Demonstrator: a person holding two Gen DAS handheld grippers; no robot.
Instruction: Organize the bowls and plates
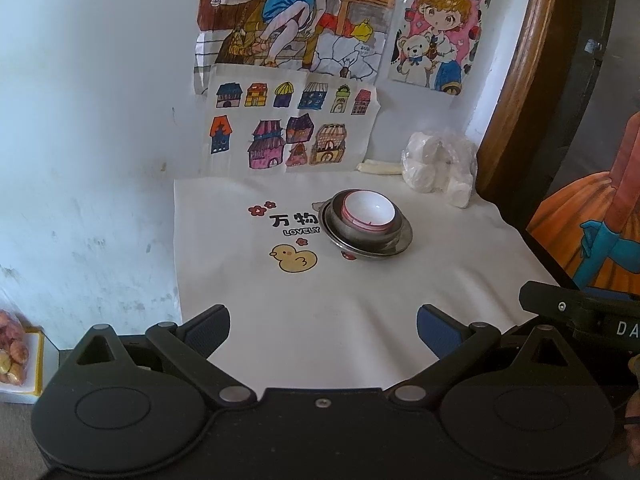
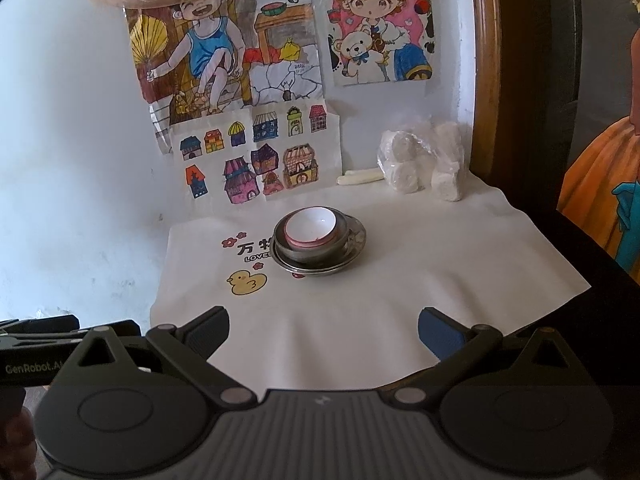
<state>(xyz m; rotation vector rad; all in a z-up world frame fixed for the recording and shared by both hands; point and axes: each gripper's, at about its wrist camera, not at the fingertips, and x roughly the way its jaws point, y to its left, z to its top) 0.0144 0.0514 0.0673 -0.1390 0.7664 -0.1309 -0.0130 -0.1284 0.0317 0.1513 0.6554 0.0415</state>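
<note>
A small white bowl with a pink rim sits nested in a metal bowl, which rests on a metal plate. The stack stands on a white cloth near the wall. My left gripper is open and empty, well short of the stack. My right gripper is open and empty too, also held back near the cloth's front edge.
A plastic bag of white lumps and a pale stick lie at the back by the wall. Drawings hang on the wall. A wooden frame stands at right.
</note>
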